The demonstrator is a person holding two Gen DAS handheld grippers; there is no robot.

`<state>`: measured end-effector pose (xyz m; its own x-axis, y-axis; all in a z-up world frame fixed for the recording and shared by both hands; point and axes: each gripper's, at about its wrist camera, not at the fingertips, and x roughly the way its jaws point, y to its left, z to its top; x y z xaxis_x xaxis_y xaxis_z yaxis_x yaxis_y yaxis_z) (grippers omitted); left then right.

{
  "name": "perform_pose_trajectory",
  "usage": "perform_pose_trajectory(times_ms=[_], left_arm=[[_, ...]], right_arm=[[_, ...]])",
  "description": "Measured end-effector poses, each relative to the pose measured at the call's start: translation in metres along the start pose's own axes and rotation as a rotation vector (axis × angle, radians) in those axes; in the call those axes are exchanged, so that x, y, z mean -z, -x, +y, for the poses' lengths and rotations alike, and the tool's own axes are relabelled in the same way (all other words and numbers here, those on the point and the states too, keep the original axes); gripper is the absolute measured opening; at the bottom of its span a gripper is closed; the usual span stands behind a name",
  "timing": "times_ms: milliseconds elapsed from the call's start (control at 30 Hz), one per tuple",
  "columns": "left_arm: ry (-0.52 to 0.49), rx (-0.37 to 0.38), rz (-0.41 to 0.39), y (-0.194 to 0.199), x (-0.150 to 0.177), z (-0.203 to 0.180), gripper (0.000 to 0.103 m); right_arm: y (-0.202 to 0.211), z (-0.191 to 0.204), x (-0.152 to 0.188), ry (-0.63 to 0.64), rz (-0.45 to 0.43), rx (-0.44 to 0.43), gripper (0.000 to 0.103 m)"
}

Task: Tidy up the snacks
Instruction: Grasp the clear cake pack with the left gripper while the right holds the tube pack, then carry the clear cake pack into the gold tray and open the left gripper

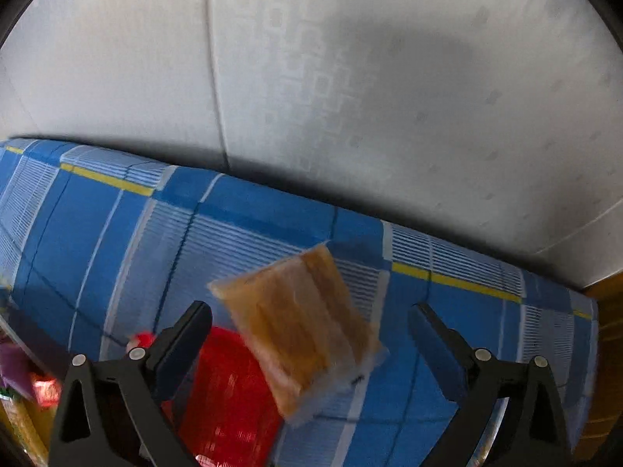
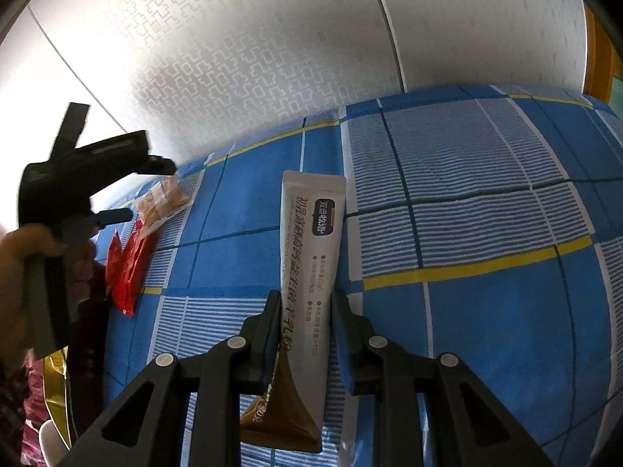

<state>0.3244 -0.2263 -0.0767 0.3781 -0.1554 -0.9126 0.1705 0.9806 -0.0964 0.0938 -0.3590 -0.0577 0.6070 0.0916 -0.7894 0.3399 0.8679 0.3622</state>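
Covering: the whole scene is taken up by a bed (image 2: 486, 202) under a blue plaid sheet with white and yellow stripes, set against a pale patterned wall (image 1: 350, 78).
Red packets: a flat red snack packet (image 2: 130, 268) is seen lying on the sheet at the left of the right wrist view; a blurred red shape (image 1: 229, 389) below the left tool is probably the same kind of packet, though that cannot be told for certain.
White pouch: a long white stick pouch (image 2: 311, 241) with printed text and a brown end is held upright over the sheet, clamped low on its length.
Orange packet: a clear wrapper of orange-brown wafers or biscuits (image 1: 307, 330) is seen lying on the sheet just ahead of the left tool, partly over the red shape.
Right tool: the right tool (image 2: 305, 311) is closed on the white pouch, both pads pressed against its long edges.
Left tool: the left tool (image 1: 311, 323) is spread wide and empty, held by a hand (image 2: 23, 272), with the orange packet lying between its fingers but untouched.
Handling: both packets are judged light, thin and crinkly; the film is likely slippery and the biscuits brittle, so a light pinch across the short width near the middle would suit.
Containers: no box, tray or basket is visible; the snacks are loose on the bed.
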Motion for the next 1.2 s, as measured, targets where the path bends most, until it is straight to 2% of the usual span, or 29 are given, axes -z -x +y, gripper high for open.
perform_pose_trajectory(times_ms=[100, 167, 200, 233, 267, 333, 567, 900, 1033, 1200], left_arm=[[-0.014, -0.05, 0.016, -0.012, 0.0, -0.004, 0.101], [-0.034, -0.057, -0.004, -0.014, 0.001, -0.008, 0.093], [-0.05, -0.045, -0.016, -0.015, 0.004, -0.01, 0.078], [-0.072, -0.063, -0.026, -0.015, 0.006, -0.013, 0.071], [-0.104, -0.085, -0.041, -0.014, 0.01, -0.016, 0.067], [-0.153, -0.072, -0.067, -0.01, 0.017, -0.02, 0.062], [-0.24, -0.014, -0.075, 0.007, 0.053, -0.03, 0.061], [-0.265, 0.172, -0.062, 0.059, 0.13, -0.015, 0.061], [-0.296, 0.238, -0.09, 0.093, 0.152, -0.005, 0.061], [-0.286, 0.319, -0.128, 0.125, 0.159, 0.012, 0.061]], right_arm=[[0.0, -0.003, 0.0, -0.017, 0.005, -0.016, 0.025], [0.001, -0.003, 0.0, -0.024, 0.005, -0.021, 0.025], [0.001, -0.003, 0.0, -0.026, 0.005, -0.021, 0.026], [0.001, -0.002, 0.0, -0.026, 0.006, -0.02, 0.025], [0.001, -0.002, 0.0, -0.026, 0.006, -0.02, 0.025], [0.002, -0.001, 0.0, -0.028, 0.005, -0.021, 0.026], [0.002, -0.001, 0.0, -0.03, 0.0, -0.023, 0.026], [0.002, -0.002, 0.002, -0.03, -0.012, -0.027, 0.026], [0.004, -0.001, 0.003, -0.018, -0.018, -0.022, 0.026], [0.006, 0.004, 0.005, -0.001, -0.032, 0.002, 0.026]])
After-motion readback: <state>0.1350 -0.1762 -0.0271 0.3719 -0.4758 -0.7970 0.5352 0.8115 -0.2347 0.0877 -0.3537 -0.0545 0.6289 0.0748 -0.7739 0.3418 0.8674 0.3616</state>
